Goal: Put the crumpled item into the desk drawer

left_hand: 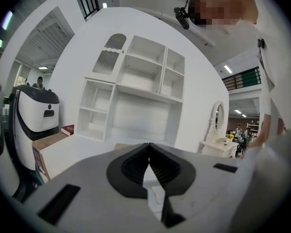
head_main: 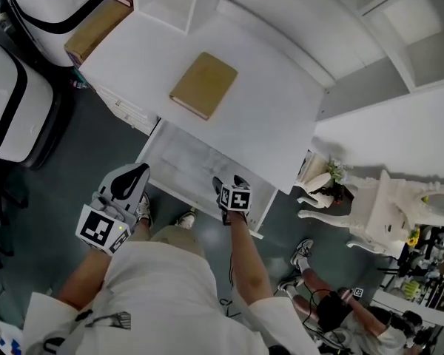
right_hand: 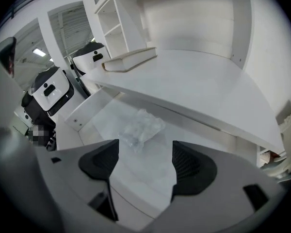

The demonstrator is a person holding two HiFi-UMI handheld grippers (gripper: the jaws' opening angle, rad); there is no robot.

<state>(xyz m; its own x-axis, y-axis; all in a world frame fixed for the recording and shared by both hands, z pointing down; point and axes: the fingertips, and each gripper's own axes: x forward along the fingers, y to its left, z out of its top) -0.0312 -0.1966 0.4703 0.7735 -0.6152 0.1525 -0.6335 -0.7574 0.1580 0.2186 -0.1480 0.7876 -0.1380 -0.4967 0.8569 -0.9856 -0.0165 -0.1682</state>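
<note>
**Item in drawer, right tongs clear: risks from here**

Right tongs [right_hand: 145, 148]: released, pads wide apart, nothing between them. Left tongs [left_hand: 149, 147]: clenched tip to tip and empty, at lower left of the head view, beside the drawer's front corner.

Risks (judgement):
- Dipping the right tongs could snag the crumpled item [right_hand: 140, 127] and drag it out. It looks light and springy.
- A hard shove on the open drawer [right_hand: 80, 115] could make the item slide, or a raised fold could catch under the desk [head_main: 266, 109] edge.

Position: the item lies on the drawer floor, beyond the right tongs' tips and above their gap in the right gripper view, apart from both pads. The desk edge is further back.
</note>
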